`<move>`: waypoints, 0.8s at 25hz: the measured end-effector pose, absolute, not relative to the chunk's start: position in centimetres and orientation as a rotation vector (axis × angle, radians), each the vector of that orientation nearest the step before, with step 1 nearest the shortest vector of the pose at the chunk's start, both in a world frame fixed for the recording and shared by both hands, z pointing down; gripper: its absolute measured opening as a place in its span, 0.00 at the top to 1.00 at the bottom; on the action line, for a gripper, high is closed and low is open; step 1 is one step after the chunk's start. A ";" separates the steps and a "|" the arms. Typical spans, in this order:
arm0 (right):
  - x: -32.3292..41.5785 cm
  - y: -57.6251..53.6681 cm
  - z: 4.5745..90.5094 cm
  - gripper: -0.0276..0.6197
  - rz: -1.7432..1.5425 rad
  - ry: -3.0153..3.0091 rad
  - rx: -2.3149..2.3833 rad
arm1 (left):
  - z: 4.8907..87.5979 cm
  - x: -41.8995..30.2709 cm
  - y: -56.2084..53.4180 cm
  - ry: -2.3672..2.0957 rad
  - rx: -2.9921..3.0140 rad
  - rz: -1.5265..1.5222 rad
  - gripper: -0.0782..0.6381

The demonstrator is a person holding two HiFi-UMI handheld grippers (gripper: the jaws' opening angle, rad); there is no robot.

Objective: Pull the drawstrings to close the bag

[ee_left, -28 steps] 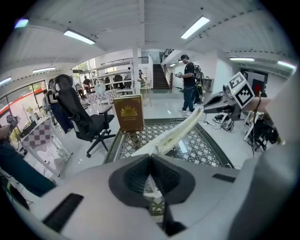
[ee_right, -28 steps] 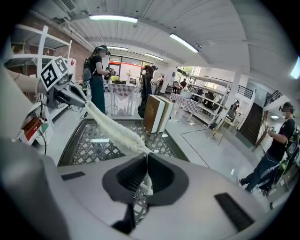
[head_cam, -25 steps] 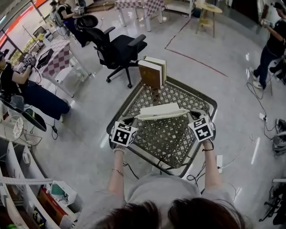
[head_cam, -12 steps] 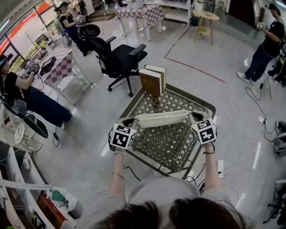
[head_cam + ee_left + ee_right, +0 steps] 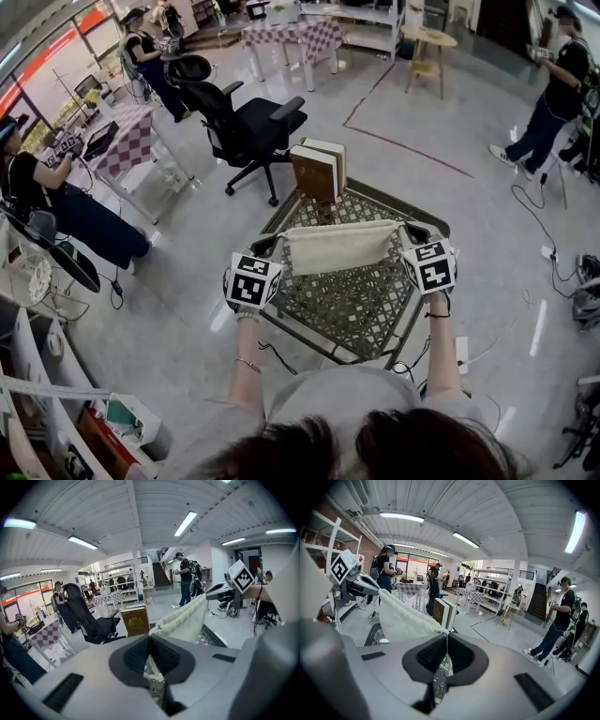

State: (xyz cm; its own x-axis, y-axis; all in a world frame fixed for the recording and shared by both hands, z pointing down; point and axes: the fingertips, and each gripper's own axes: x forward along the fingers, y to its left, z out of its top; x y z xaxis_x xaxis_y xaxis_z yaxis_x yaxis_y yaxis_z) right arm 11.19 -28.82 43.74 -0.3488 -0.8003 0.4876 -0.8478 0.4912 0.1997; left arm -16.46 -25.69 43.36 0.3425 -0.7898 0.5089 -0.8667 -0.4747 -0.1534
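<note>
The left tool (image 5: 150, 638) is pressed together on the left corner of the bag's top edge. I can't tell if it has the string or just the cloth. The right tool (image 5: 447, 634) is pressed together too — it pinches a thin white string (image 5: 446, 648) that comes out of the right corner. The cream bag (image 5: 339, 246) hangs between the two tools, up off the metal tabletop (image 5: 361, 314). Its top is pulled into a straight line and looks a bit wrinkly.

So I think the pulling has started. The mouth of the bag looks flat and mostly shut, but it is not bunched up tight — it is wide from left to right. What is left, I think, is to pull the ends more until the top scrunches closed. A brown book (image 5: 317, 172) stands at the far edge.
</note>
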 end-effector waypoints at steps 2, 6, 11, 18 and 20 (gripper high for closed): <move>11.3 -28.8 43.4 0.92 0.117 -2.211 1.371 | 43.0 -16.6 -25.7 -1.545 2.450 0.775 0.85; 11.5 -28.8 42.7 0.92 0.111 -2.217 1.408 | 42.3 -16.8 -25.6 -1.579 2.444 0.713 0.85; 12.1 -29.1 42.1 0.92 0.128 -2.226 1.461 | 42.3 -16.8 -25.7 -1.580 2.422 0.684 0.85; 12.6 -29.1 41.8 0.92 0.178 -2.249 1.546 | 42.4 -17.1 -25.7 -1.617 2.398 0.627 0.85; 12.7 -29.0 41.6 0.92 0.182 -2.258 1.567 | 42.3 -17.3 -25.7 -1.629 2.390 0.613 0.85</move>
State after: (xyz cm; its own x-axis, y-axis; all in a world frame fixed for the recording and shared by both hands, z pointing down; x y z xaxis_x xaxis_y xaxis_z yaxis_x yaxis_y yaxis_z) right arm 12.74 -29.01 41.55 -0.3025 -0.8731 0.3823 -0.9231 0.3682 0.1107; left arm -17.26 -25.65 42.30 0.3130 -0.8448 0.4339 -0.9212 -0.3812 -0.0776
